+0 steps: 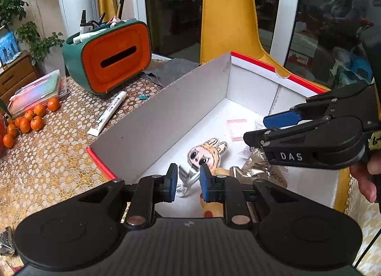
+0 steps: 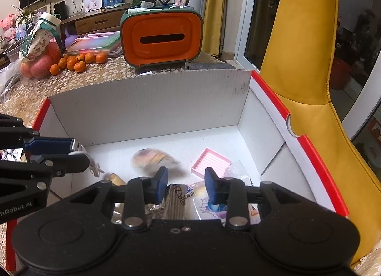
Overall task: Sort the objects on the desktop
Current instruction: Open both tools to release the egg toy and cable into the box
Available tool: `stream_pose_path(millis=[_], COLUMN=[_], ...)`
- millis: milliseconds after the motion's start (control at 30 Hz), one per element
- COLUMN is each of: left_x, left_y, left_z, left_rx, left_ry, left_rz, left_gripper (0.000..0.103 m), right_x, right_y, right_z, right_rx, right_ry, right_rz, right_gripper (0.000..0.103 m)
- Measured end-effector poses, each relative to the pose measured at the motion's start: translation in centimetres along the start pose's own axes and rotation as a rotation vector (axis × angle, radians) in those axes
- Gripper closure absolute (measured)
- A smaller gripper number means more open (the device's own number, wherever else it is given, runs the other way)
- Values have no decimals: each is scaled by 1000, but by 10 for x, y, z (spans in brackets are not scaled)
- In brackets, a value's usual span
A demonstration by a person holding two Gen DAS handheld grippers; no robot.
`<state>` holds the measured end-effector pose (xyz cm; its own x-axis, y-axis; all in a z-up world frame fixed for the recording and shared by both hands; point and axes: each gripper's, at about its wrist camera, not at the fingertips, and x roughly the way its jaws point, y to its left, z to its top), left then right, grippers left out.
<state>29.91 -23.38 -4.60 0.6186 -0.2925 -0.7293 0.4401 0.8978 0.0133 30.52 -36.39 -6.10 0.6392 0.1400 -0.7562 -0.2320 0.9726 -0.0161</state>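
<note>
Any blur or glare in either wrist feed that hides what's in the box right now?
Right wrist view: the yellow doll in the box is smeared by motion blur; the pink tray stays sharp. Left wrist view: the doll reads crisp, the foil packet glints, and the window glass carries reflections.

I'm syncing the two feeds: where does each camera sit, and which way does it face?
Left wrist: behind the left claw, facing into the red-rimmed white cardboard box; right claw and a hand show.
Right wrist: behind the right claw, facing into the same box; left claw shows.
Shared: box, orange-and-green tissue holder.
</note>
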Motion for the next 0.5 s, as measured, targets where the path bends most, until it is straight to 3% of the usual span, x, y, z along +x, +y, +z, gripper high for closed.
stream_pose_path(millis=[133,200,333,433,500], left_x=[-7,-10,-16,-22,-25], left_y=[0,1,4,4,4], left_z=[-2,-3,-4,-6,-7], left_rx=[-19,-38,-66,-73,-77], left_ry=[-13,-19,-31,-38,-43], left_rz=[-16,-26,-36,-43,-45], left_gripper=[84,84,84,83,83], right_x=[-6,-9,-17,-23,-28], right_y=[-7,-11,-13,-13,-14], right_z=[-1,-2,-3,-5,-7], right_rx=[26,35,33,37,36], right_ry=[-12,-23,-34,-44,-55], right_rz=[1,8,17,30,38], right_gripper=[62,50,49,37,34])
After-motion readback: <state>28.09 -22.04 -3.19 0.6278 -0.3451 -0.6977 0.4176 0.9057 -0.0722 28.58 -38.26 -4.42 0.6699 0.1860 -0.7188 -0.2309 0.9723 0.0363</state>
